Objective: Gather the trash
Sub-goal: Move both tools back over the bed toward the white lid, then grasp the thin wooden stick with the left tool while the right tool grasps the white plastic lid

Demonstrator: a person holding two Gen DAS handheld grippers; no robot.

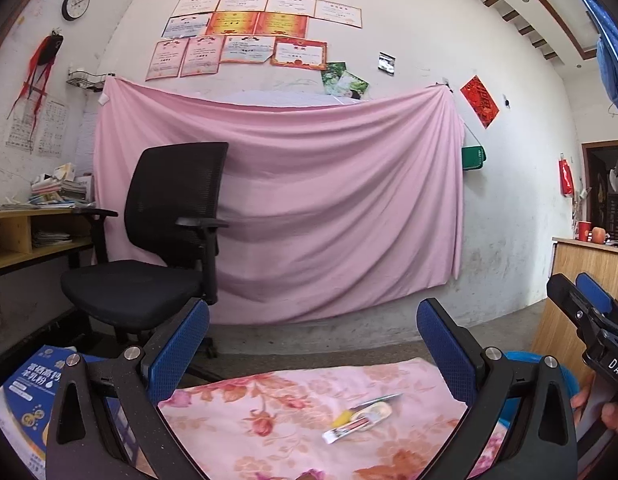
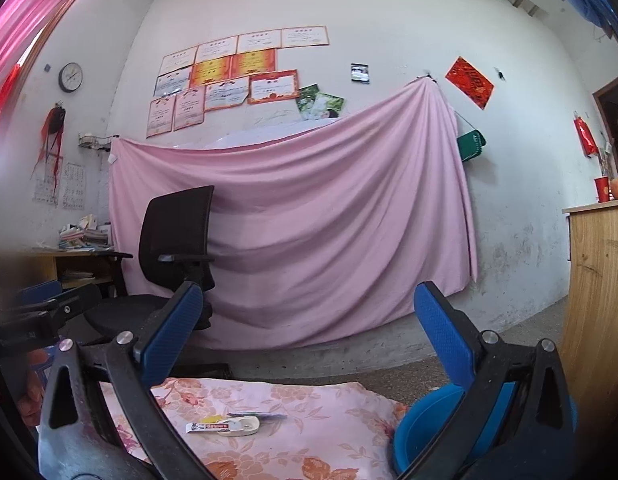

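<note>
The left gripper (image 1: pixel 313 344) holds its 2 blue-padded fingers (image 1: pixel 179 350) spread wide with nothing between them, and the right gripper (image 2: pixel 309 328) is spread the same way, also empty. Both hover above a counter covered by a floral cloth (image 1: pixel 269 408), on which the trash, a small wrapper pile (image 1: pixel 361 416), lies apart from both grippers. A blue basin (image 2: pixel 425 424) sits just beside the cloth's right edge; a black office chair (image 1: pixel 157 240) stands beyond, before a pink sheet (image 1: pixel 329 200) on the wall.

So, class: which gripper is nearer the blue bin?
Right. The right gripper hovers beside the blue bin; the left gripper is farther away, over the floral cloth.
</note>
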